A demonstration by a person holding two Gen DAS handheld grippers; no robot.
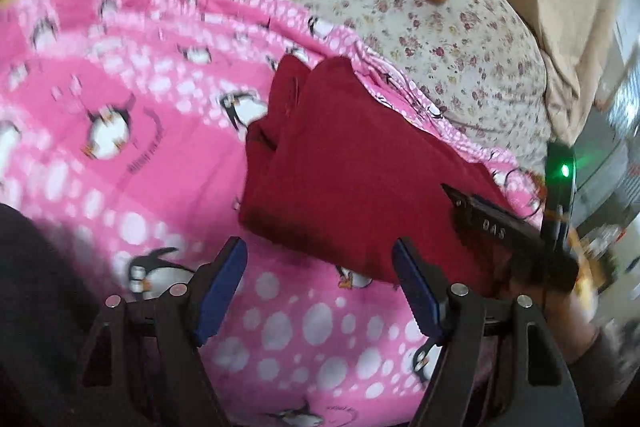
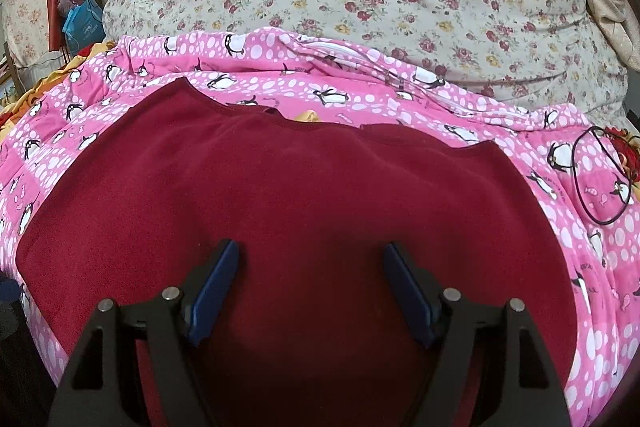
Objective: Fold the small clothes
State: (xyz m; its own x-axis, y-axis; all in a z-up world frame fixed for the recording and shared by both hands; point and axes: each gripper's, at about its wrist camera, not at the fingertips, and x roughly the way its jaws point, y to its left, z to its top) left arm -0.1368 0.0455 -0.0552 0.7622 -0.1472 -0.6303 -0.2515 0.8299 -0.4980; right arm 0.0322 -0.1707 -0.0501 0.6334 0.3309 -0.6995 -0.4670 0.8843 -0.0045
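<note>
Both grippers, left [image 1: 320, 287] and right [image 2: 312, 287], gape wide, empty; shallow pinch risks garment [image 2: 300, 195] slipping, fold skewing.

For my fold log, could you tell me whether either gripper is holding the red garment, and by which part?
Nothing is held: left gripper and right gripper both stand open over the red garment.

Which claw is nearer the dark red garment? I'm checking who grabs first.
Right. The right claw hangs open directly over the dark red garment; the left claw is open just off its near edge.
</note>
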